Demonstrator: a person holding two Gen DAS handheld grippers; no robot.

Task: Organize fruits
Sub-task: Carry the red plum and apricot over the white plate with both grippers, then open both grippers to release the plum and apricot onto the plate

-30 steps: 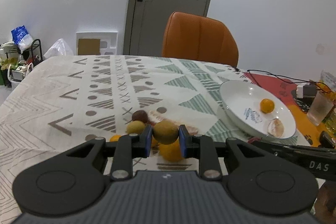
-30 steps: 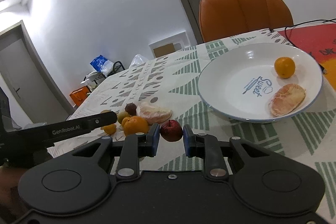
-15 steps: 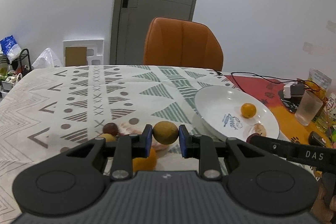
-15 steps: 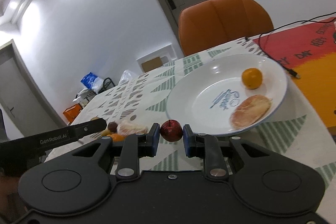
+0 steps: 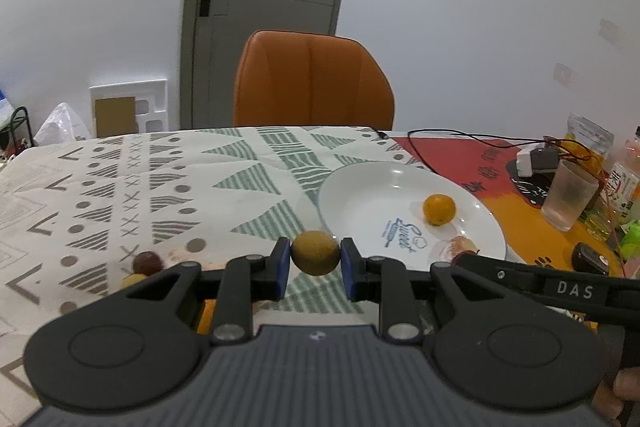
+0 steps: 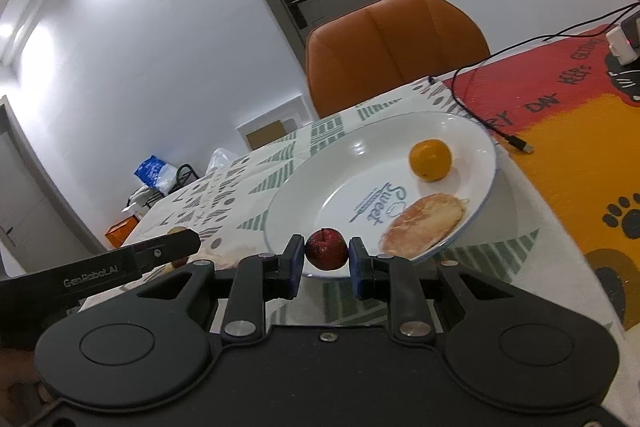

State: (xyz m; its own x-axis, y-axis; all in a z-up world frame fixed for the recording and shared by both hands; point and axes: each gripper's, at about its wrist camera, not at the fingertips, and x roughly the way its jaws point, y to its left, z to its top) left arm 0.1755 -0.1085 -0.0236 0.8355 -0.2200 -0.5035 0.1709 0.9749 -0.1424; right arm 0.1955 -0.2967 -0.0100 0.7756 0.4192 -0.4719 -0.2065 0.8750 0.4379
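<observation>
Clearly "Sweet" on plate point(image 6: 472, 143), "GenRobot.AI" on left tongs point(image 6: 172, 247)

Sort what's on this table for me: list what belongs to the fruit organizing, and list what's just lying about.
Part of the job:
- round brownish-green fruit, clamped in the left gripper
- small dark red apple, clamped in the right gripper
- white round plate
- orange citrus on it
- peeled pale segment on it

Lying about:
- frosted plastic cup
- black cable
- white charger block
</observation>
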